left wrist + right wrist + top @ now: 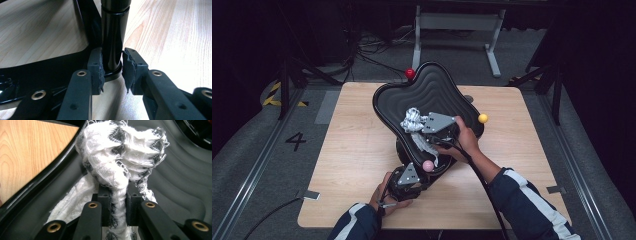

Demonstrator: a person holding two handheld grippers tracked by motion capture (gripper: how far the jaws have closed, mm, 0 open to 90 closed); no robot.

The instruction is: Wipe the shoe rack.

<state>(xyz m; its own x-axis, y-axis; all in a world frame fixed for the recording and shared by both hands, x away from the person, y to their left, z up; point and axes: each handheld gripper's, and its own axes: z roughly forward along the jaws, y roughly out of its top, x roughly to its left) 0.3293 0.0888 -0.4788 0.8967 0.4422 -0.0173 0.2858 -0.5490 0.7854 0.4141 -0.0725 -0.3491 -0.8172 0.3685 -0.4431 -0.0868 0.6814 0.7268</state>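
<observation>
A black wavy-surfaced tray (437, 85) stands tilted on a black post above the wooden table. My right gripper (421, 131) is over the tray's middle, shut on a bunched white-and-black cloth (413, 120). In the right gripper view the jaws (118, 202) pinch a twisted strand of the cloth (120, 152), whose bunch rests on the ribbed tray (180, 182). Under the tray's near edge, my left gripper (412, 174) is shut on the stand's black post (113, 37). In the left gripper view its pads (97, 67) sit on both sides of that post, just above the base.
A red ball (410, 73), a yellow ball (482, 118) and a pink ball (428, 165) sit at the tray's corners. The stand's glossy black base (50, 70) rests on the light wooden table (352, 150). Cables and a metal frame lie on the floor beyond.
</observation>
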